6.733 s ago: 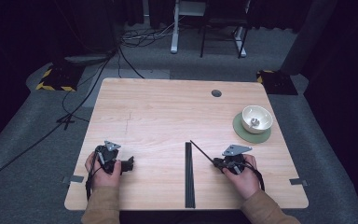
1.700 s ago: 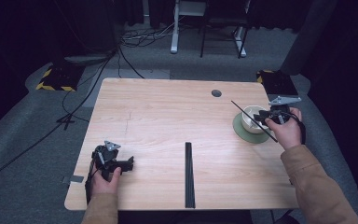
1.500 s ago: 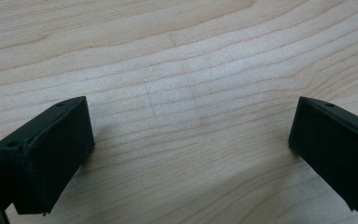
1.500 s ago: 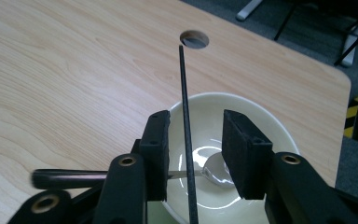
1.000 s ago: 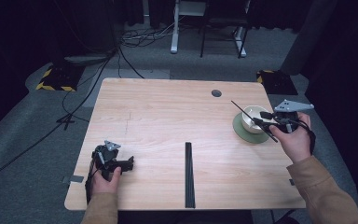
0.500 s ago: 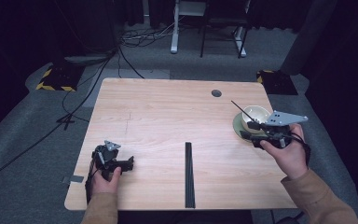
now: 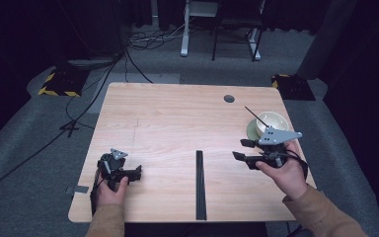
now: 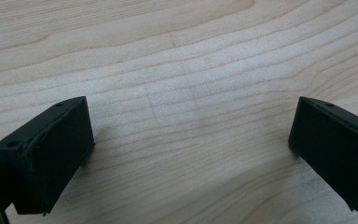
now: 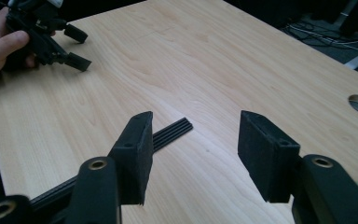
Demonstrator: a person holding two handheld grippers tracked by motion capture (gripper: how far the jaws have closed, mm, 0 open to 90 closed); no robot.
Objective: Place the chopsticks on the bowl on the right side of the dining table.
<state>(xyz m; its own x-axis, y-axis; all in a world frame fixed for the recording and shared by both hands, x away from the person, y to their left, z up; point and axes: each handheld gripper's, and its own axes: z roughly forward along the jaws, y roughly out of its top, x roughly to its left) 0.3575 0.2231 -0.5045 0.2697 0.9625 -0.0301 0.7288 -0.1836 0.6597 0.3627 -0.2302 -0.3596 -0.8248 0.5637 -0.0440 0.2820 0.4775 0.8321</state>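
Note:
A cream bowl (image 7: 274, 121) stands on a green saucer (image 7: 250, 131) at the table's right edge. A thin dark stick (image 7: 254, 114) leans in the bowl, its tip pointing up and left. My right gripper (image 7: 242, 150) hovers just in front and left of the bowl, open with nothing between its fingers, as in its own view (image 9: 193, 149). My left gripper (image 7: 137, 172) rests near the front left, also open. Its own view (image 8: 191, 135) has only bare wood between the jaws.
A long black strip (image 7: 199, 185) lies along the front middle of the table (image 7: 177, 123), and its end (image 9: 168, 133) sits just ahead of my right jaws. A round cable hole (image 7: 229, 98) sits at the back right. Cables and chair legs lie on the floor behind.
My right gripper carried the thin stick from near the black strip to the bowl, let it go there, and has drawn back toward the front left. The left gripper has stayed put.

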